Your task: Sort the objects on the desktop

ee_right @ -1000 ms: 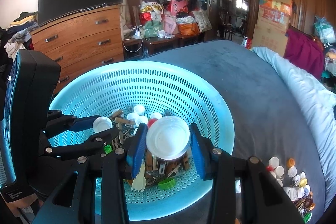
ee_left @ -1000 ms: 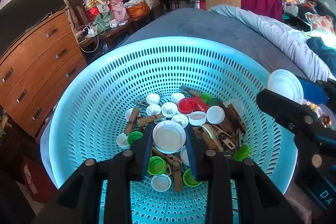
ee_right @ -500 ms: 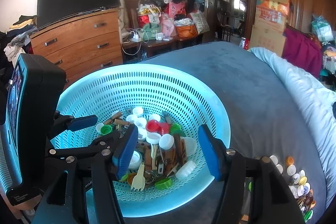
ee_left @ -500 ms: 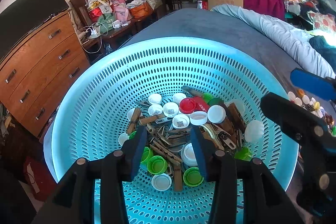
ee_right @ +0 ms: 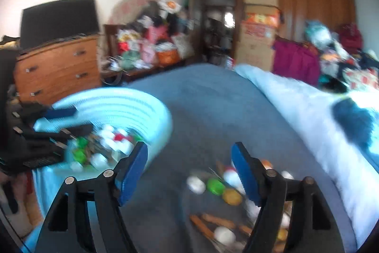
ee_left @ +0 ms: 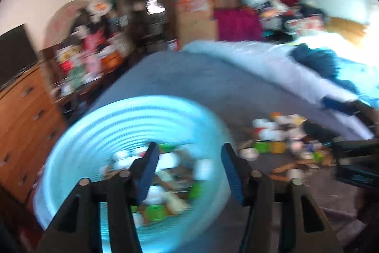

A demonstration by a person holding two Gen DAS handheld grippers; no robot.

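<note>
A light blue perforated basket (ee_left: 99, 134) sits on the grey bed cover and holds bottle caps and wooden clothespins (ee_left: 165, 182); it also shows in the right wrist view (ee_right: 142, 110). My left gripper (ee_left: 188, 158) is open and empty above the basket's right side. My right gripper (ee_right: 189, 155) is open and empty over the bed cover, above a loose pile of caps (ee_right: 213, 186) and clothespins (ee_right: 213, 222). That pile also shows in the left wrist view (ee_left: 272, 139). Both views are blurred by motion.
A wooden dresser (ee_right: 56, 68) with a black TV (ee_right: 59, 18) stands at the left. A cluttered side table (ee_right: 151, 49) and cardboard boxes (ee_right: 258, 23) stand behind the bed. A pale blue quilt (ee_right: 296, 106) lies along the right.
Both grippers let go of their white lids into the basket and opened wide. Both have since swung right, away from the basket toward the loose pile on the bed.
</note>
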